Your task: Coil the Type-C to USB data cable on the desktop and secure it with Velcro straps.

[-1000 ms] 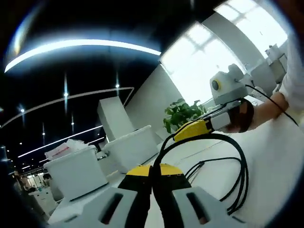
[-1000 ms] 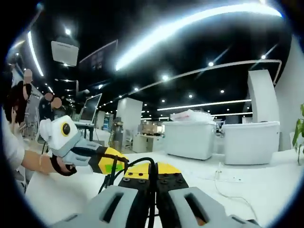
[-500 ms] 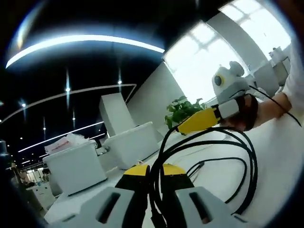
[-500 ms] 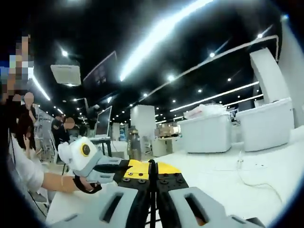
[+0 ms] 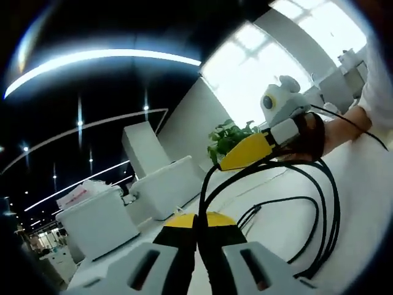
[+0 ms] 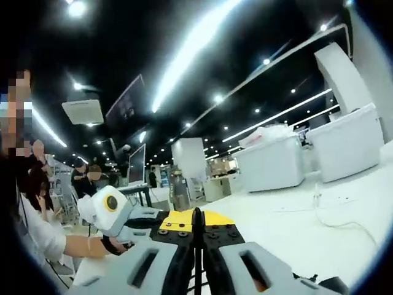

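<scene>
We had both grippers clenched on the black cable (image 5: 319, 209): left gripper (image 5: 197, 228), right gripper (image 6: 198, 226). Loops looked loose over the counter (image 5: 362, 215); likely they'd spring apart if either grip slipped.

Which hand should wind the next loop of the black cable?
Probably the right tool: it pinches the black cable at the loop's top and looks free to swing round. The left tool is also shut on it, anchoring the loops low by the white table.

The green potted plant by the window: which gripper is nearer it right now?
Right. In the left gripper view, the right gripper sits just below the green potted plant, holding the black cable; the left gripper is nearer the camera.
</scene>
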